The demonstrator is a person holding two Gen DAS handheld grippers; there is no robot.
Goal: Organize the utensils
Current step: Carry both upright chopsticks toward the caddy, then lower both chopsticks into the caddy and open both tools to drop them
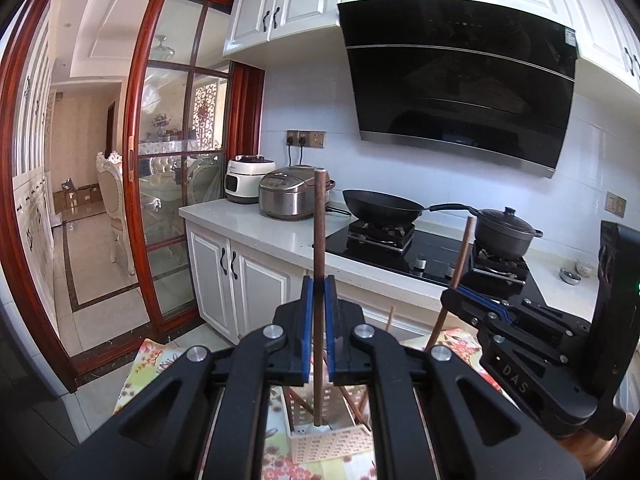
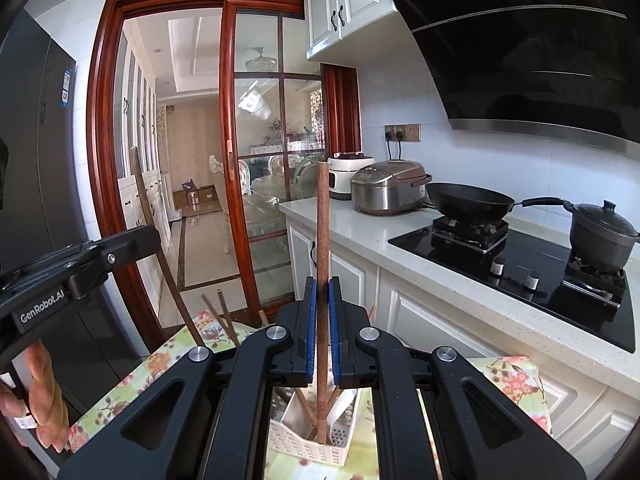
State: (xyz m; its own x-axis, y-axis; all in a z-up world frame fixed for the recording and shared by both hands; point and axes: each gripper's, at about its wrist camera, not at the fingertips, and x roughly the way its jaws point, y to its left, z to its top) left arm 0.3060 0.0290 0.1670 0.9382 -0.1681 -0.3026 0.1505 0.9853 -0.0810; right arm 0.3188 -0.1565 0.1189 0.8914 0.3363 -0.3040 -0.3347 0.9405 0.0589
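Observation:
My left gripper [image 1: 319, 284] is shut on a brown wooden chopstick [image 1: 319, 240] held upright, its lower tip over a cream perforated utensil basket [image 1: 332, 446]. My right gripper [image 2: 322, 286] is shut on a second brown chopstick [image 2: 322, 220], also upright, its tip inside the same basket [image 2: 304, 446], which holds several more chopsticks. The right gripper also shows at the right of the left wrist view [image 1: 452, 292] with its chopstick [image 1: 460, 256]. The left gripper shows at the left of the right wrist view [image 2: 120, 248].
The basket stands on a floral tablecloth [image 2: 120, 392]. Loose chopsticks [image 2: 218, 316] lean beyond the basket. Behind is a white counter [image 1: 256, 228] with two rice cookers [image 1: 292, 196], a stove with a black wok [image 1: 380, 204] and a lidded pot [image 1: 506, 232]. A red-framed glass door [image 2: 256, 160] is left.

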